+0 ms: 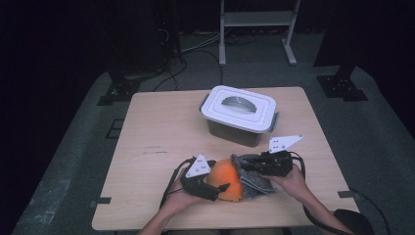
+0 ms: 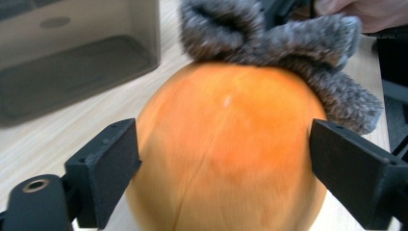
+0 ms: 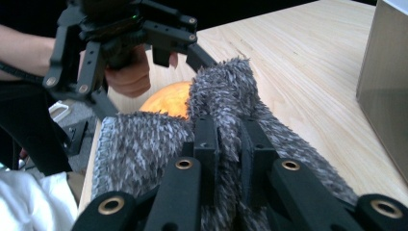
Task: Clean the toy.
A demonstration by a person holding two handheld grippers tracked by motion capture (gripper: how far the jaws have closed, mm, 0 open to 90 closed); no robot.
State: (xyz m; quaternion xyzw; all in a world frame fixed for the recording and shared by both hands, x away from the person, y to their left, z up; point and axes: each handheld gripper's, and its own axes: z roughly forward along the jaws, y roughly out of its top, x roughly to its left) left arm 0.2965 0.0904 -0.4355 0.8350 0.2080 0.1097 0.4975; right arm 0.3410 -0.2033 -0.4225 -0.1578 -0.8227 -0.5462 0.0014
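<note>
Near the front edge of the wooden desk (image 1: 156,122), an orange ball (image 1: 226,183) lies with a grey fuzzy cloth (image 1: 252,178) draped against its right side and touching it. On the left, the left tongs (image 1: 220,188) stand wide: in the left gripper view the two black jaws are on either side of the ball (image 2: 226,149), very close to its surface, but I cannot tell if they touch it or only stand beside it. On the right, the right tongs (image 1: 244,164) are closed tightly on the cloth; in the right gripper view the jaws pinch a fold of the grey cloth (image 3: 226,101), and the orange ball (image 3: 168,101) is seen just behind it. Each of the tongs is held in one hand of the person. Behind the ball and the cloth, near the middle of the desk, stands a plastic box (image 1: 239,128) with a white lid (image 1: 240,108) on it, well apart from both tongs.
</note>
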